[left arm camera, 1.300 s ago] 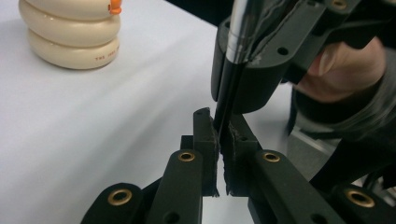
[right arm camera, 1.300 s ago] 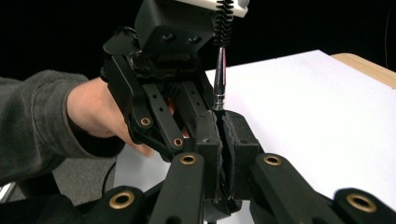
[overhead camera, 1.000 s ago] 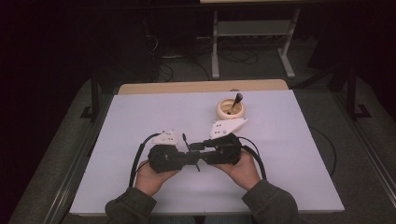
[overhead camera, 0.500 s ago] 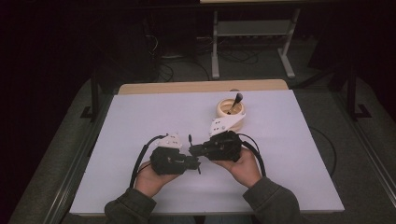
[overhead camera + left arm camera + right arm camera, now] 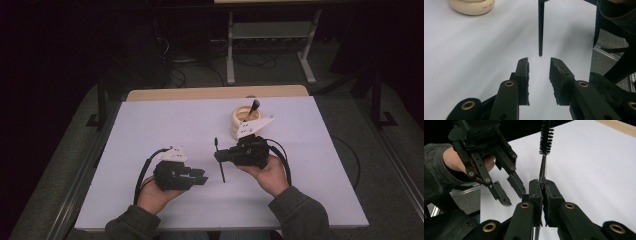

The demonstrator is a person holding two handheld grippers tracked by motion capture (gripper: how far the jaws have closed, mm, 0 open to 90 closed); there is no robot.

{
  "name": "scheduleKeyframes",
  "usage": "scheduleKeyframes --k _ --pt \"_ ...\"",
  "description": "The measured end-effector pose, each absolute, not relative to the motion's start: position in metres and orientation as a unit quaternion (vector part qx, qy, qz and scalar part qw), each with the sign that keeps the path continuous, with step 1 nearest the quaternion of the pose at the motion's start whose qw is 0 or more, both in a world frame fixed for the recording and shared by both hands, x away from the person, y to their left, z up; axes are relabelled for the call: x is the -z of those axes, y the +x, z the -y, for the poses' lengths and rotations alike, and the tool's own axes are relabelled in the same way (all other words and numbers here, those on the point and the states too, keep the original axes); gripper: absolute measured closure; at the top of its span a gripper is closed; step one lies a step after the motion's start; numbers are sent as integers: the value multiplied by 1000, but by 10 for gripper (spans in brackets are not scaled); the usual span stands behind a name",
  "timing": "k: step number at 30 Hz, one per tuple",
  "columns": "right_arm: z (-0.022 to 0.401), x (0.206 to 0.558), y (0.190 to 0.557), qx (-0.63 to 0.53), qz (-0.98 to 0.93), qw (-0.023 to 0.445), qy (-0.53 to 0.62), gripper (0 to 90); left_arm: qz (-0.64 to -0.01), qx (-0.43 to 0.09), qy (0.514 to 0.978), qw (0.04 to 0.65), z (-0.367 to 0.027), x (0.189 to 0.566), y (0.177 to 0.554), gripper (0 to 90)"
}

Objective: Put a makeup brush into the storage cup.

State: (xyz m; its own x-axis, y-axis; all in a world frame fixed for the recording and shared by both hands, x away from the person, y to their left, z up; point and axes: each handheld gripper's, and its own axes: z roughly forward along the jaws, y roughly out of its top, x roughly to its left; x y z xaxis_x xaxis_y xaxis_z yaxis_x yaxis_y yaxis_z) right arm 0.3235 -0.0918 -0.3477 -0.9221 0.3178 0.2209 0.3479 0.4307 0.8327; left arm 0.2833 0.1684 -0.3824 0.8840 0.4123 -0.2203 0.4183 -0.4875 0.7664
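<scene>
The right gripper is clenched on a thin black brush, its pads pressed together on the wiry stem partway along. In the right gripper view the brush rises straight out of the closed jaws: a slim twisted-wire shaft topped by a narrow cylinder of short, dense black bristles (a bottle-brush or mascara-wand shape). In the high view the brush stands crosswise to the gripper, bristled end pointing away from the person and the plain handle end pointing back toward them, held above the white table near its middle.

The left gripper is released; its jaws have just been opening and nothing lies between them. In the left gripper view the two black pads stand apart, and the smooth, tapering handle tip of the brush hangs just beyond the gap, not touching either pad. The left gripper also shows in the right gripper view, spread open and just beside the clamped brush.

Farther back on the table sits a cream-coloured ribbed holder with another dark-handled tool leaning in it, well apart from the held brush. The same holder shows at the top edge of the left gripper view.
</scene>
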Motion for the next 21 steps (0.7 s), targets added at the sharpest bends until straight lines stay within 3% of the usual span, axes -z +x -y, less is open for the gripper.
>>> scheduleKeyframes --k 21 --pt "130 345 339 492 837 5 -239 848 -255 -15 858 445 -194 389 279 656"
